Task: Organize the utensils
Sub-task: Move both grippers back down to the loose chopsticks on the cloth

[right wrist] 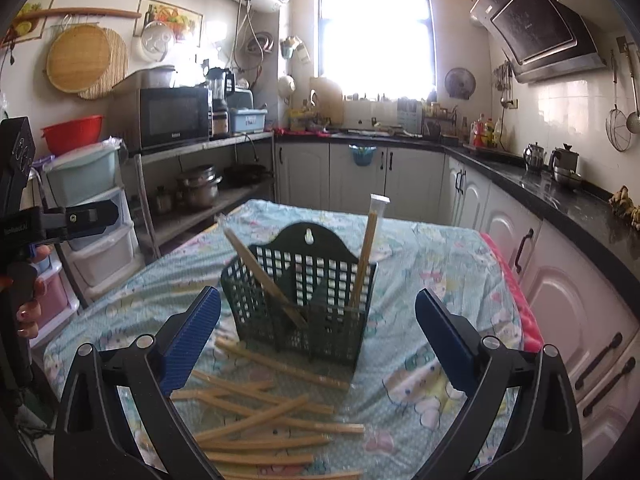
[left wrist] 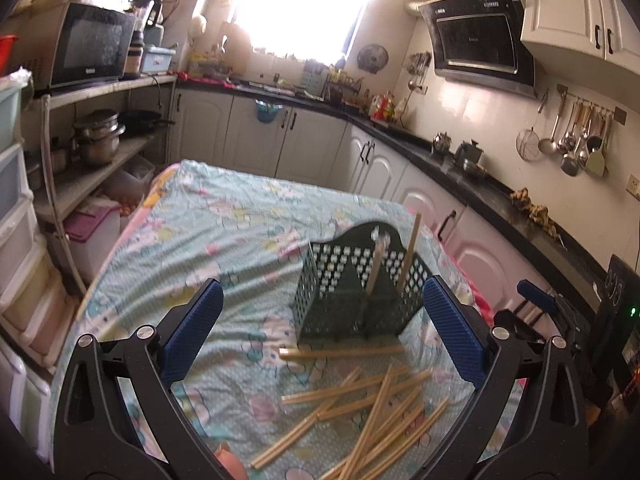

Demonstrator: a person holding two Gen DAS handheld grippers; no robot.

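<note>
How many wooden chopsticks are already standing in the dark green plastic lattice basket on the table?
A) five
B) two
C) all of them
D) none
B: two wooden chopsticks stand in the dark green plastic lattice basket, one leaning left and one nearly upright, while a loose pile of chopsticks lies on the patterned tablecloth in front of it.

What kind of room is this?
A home kitchen, most likely: a range hood on the wall, a microwave on a shelf, and ladles hanging above the black counter.
</note>
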